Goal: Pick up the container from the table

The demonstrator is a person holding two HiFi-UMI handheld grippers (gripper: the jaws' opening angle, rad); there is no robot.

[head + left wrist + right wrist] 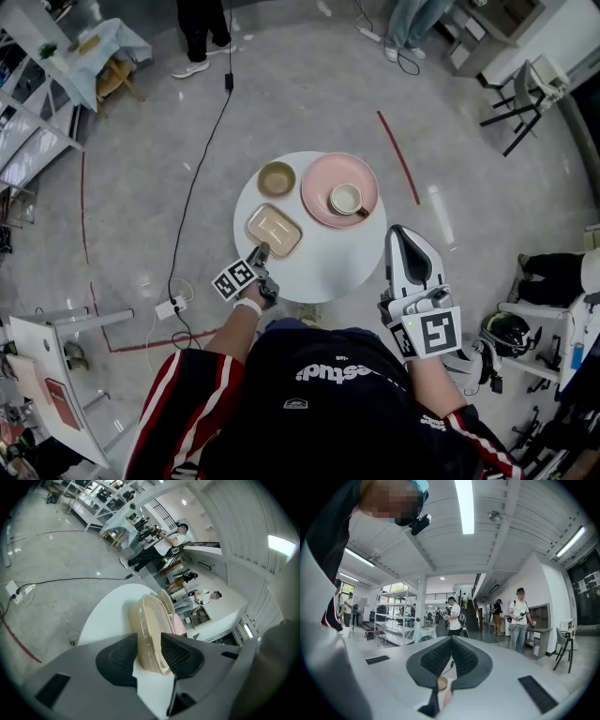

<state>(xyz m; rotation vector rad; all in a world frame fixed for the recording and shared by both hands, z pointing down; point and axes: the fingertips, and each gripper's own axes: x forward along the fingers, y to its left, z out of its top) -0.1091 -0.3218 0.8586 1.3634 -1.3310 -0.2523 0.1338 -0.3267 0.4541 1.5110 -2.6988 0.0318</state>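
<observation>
Container: the beige tray (274, 229) lies at the near-left of the round table (328, 267), just beside the bowl (277, 178) and the pink plate (317, 178) that carries a cup (347, 199).
Left gripper: it (263, 251) reaches in over the table's near edge to the tray's near corner.
Left jaws: in the left gripper view (150, 644) the two dark pads stand one on each side of the tray's (150, 620) wall and press on it, so they are closed on its rim.
Right gripper: it (398, 234) is held up off the table's right side and points out into the room.
Right jaws: in the right gripper view (451, 641) the pads meet tip to tip, with nothing between them.
Off the table or not: I cannot tell. From above the tray looks level with the tabletop, and no view shows a gap beneath it.
Step in hand: by my reading, the grip on the tray's edge, at table height. That fits a lift about to start, and equally a tray just brought back down.
If a lift is next: it calls for a firm hold and a straight rise. The grip is on one edge only, so the far end may dip or swing toward the bowl and plate.
Risk: the thin rim may flex or slip out from between the pads.
</observation>
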